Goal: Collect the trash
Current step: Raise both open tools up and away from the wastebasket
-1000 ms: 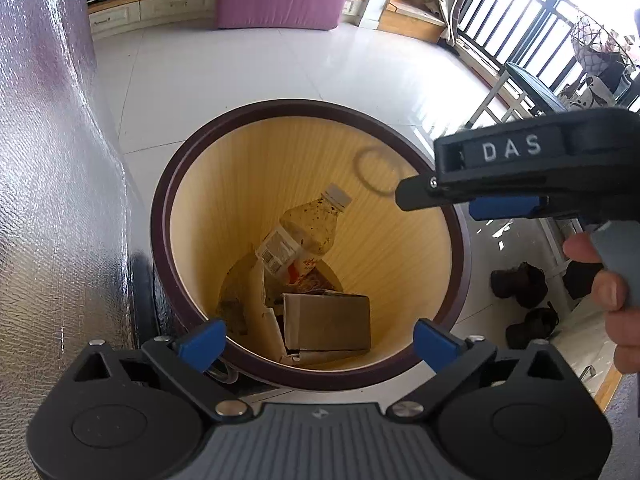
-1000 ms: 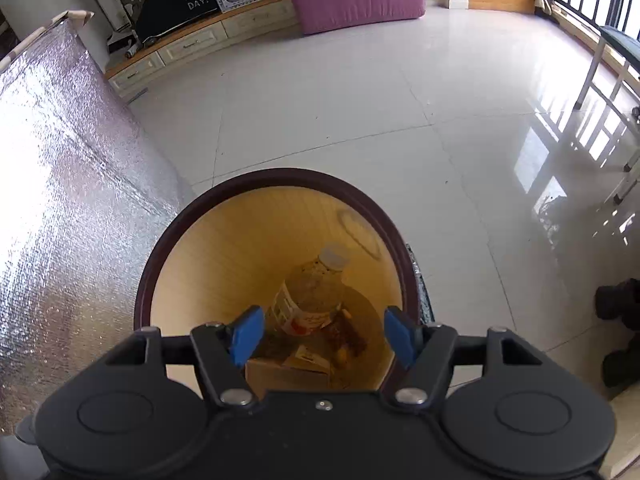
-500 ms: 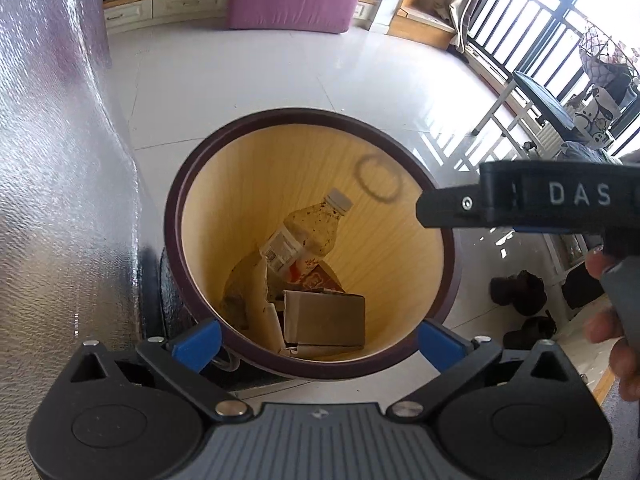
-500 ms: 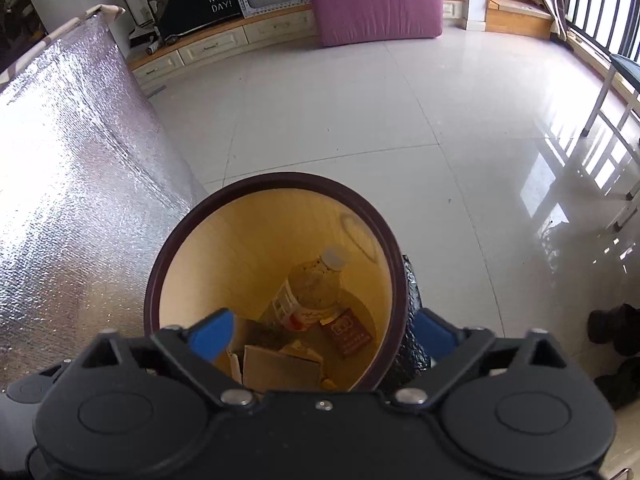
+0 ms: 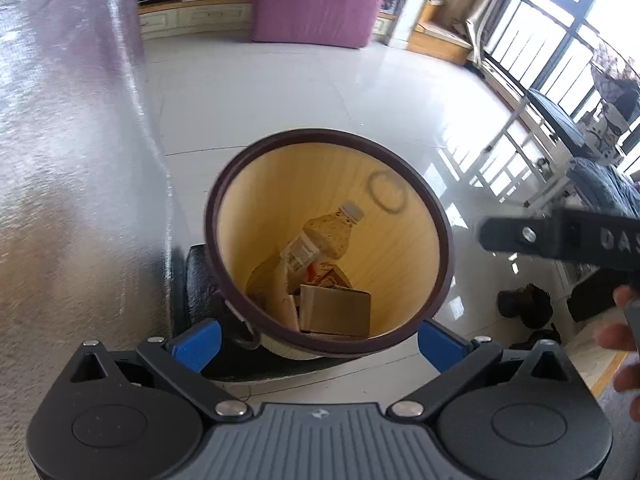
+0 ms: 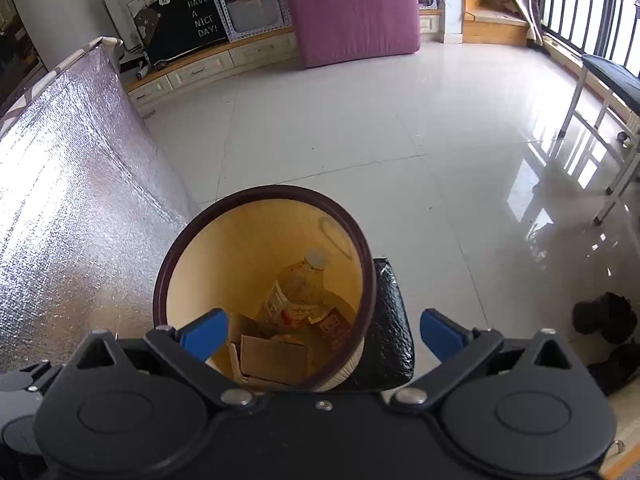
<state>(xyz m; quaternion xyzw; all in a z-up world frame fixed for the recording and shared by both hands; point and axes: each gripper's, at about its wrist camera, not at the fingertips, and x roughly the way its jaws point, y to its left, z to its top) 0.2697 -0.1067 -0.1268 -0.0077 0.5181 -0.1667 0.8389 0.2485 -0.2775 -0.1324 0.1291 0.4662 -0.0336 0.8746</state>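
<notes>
Both tools hang over the round trash bin (image 5: pixel 440 216), looking straight down into it. The right hand-held gripper (image 6: pixel 322 330) has just been opening and now stands wide, blue pads either side of the bin's mouth with nothing between them, which reads as a drop just made. The left hand-held gripper (image 5: pixel 316 340) is spread wide too and empty, its pads straddling the near rim.

Down inside, the trash sits on the bottom: a clear plastic bottle (image 5: pixel 324 236) leans cap-up against the yellow inner wall, a flattened cardboard box (image 5: pixel 334 308) lies in front of it, and a small red-printed packet (image 6: pixel 332 324) rests beside the bottle (the bin holds everything the views show as litter).

The bin stands on the white tiled floor (image 6: pixel 360 132), right beside a silver foil-covered panel (image 6: pixel 60 200) and against a black bag (image 6: pixel 390 320), handy for anything picked up nearby. My judgement: with both grippers empty, this collecting step looks finished, and the shiny floor around shows no loose rubbish, only dark shoes (image 6: pixel 604 318) off to the right.
</notes>
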